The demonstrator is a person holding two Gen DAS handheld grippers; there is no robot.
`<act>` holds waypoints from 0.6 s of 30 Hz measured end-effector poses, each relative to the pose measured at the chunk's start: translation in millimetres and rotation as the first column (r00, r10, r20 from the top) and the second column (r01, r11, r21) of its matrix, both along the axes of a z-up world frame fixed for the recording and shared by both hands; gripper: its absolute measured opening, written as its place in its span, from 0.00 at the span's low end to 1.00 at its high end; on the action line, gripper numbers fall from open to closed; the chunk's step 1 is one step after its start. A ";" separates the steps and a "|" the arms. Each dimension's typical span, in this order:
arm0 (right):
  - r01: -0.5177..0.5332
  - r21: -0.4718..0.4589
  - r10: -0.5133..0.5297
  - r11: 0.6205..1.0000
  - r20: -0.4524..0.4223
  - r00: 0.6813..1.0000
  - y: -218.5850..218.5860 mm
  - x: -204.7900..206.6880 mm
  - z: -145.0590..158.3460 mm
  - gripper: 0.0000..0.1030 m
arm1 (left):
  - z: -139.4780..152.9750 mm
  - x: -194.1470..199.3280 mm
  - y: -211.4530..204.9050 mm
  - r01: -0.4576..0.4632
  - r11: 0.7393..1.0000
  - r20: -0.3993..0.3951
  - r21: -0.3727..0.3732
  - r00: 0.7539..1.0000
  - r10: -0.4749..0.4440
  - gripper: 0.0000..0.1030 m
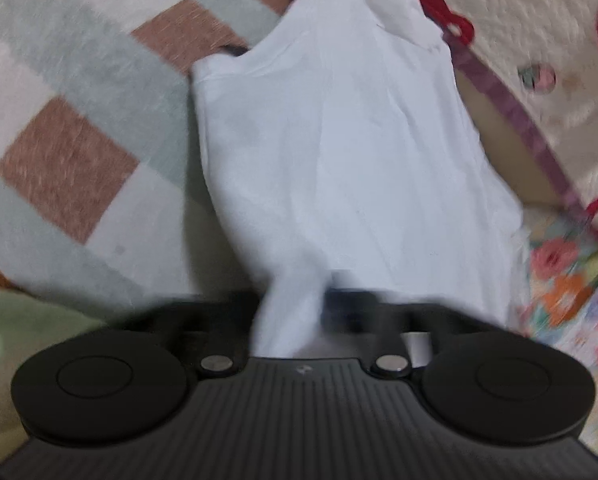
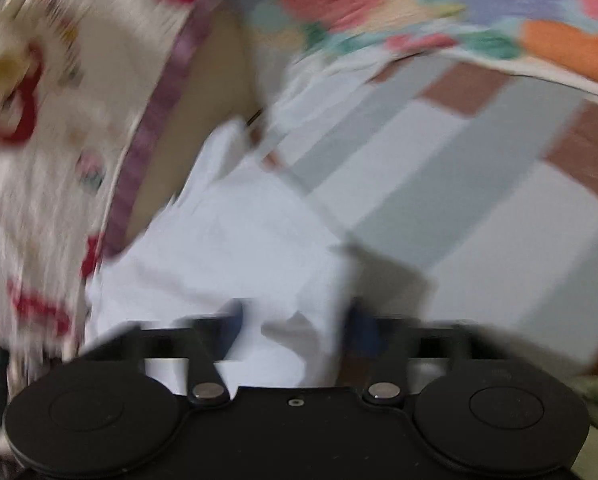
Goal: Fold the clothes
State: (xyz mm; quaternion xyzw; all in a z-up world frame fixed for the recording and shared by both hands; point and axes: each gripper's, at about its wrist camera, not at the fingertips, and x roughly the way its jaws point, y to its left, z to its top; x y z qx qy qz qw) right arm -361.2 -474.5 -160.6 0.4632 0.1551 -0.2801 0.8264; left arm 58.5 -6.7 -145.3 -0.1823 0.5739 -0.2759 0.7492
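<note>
A checked blanket is seen spread under and ahead of both tools, to the left of the left gripper and to the right of the right gripper. A white quilt with red rings and a flowered cover lie ahead-right of the left one. The white garment is stretched forward from the left gripper onto the blanket, its far end near the quilt edge; it is not yet a neat fold.

Left gripper: cloth is gathered into a bunch between the jaws, which appear closed on it. Right gripper: a corner of the garment sits between the jaws, apparently pinched, though blur limits certainty.

Risks judged:
- Both views are smeared; fast motion could pull the thin cloth out of either grip.
- Uneven pull between the grippers could skew the fold.
- The far end could snag on the quilt edge.
</note>
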 end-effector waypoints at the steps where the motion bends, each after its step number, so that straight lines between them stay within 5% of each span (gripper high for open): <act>1: -0.006 -0.018 0.006 1.000 0.010 1.000 -0.3 2.4 4.7 0.10 | 9.9 -3.1 -1.8 0.009 1.000 0.038 0.009 0.999 -0.010 0.04; 5: -0.028 -0.089 0.033 0.996 0.047 0.998 -1.3 11.7 24.1 0.09 | 75.8 -13.7 5.0 0.034 0.999 0.180 -0.022 0.983 -0.030 0.04; 9: -0.045 -0.234 0.079 0.971 0.136 0.988 16.7 -15.1 93.0 0.08 | 127.4 -36.9 35.2 0.034 0.994 0.245 -0.100 0.970 -0.008 0.04; 11: -0.044 -0.205 0.081 0.978 0.179 0.981 24.3 -33.1 100.7 0.08 | 129.5 -52.1 50.1 0.033 0.993 0.233 -0.110 0.972 -0.006 0.04; 14: -0.068 -0.105 0.078 0.992 0.092 0.993 28.4 -48.9 78.8 0.08 | 111.4 -61.3 51.9 0.042 0.999 0.162 -0.023 0.986 -0.038 0.04; 18: -0.087 -0.133 0.099 0.987 0.087 0.991 44.6 -63.9 86.4 0.08 | 125.1 -72.7 53.1 0.095 0.995 0.173 0.040 0.980 -0.101 0.04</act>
